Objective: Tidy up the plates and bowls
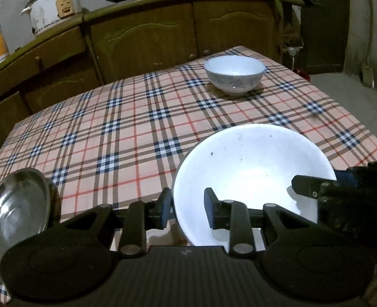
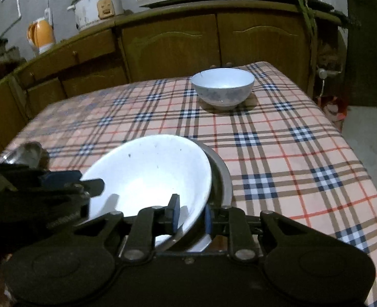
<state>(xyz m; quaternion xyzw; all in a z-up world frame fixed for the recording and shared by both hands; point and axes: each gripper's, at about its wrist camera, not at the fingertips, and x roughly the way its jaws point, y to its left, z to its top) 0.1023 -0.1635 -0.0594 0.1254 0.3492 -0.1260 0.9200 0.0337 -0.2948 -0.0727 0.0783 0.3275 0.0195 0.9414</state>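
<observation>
Checked tablecloth [image 1: 111,128] over the whole table. Near its front edge, a large white bowl [image 1: 252,168], tilted, with the rim of a steel bowl [image 2: 223,176] just behind its right side. Off to the left, well apart, a steel dish [image 1: 17,204]. At the far side, upright and alone, a small white bowl [image 1: 233,75]. On the large bowl's left rim, the left gripper [image 1: 187,199], one finger inside, one outside; cannot tell whether pressing. On the near right rim, the right gripper [image 2: 191,209], pinching the wall.
</observation>
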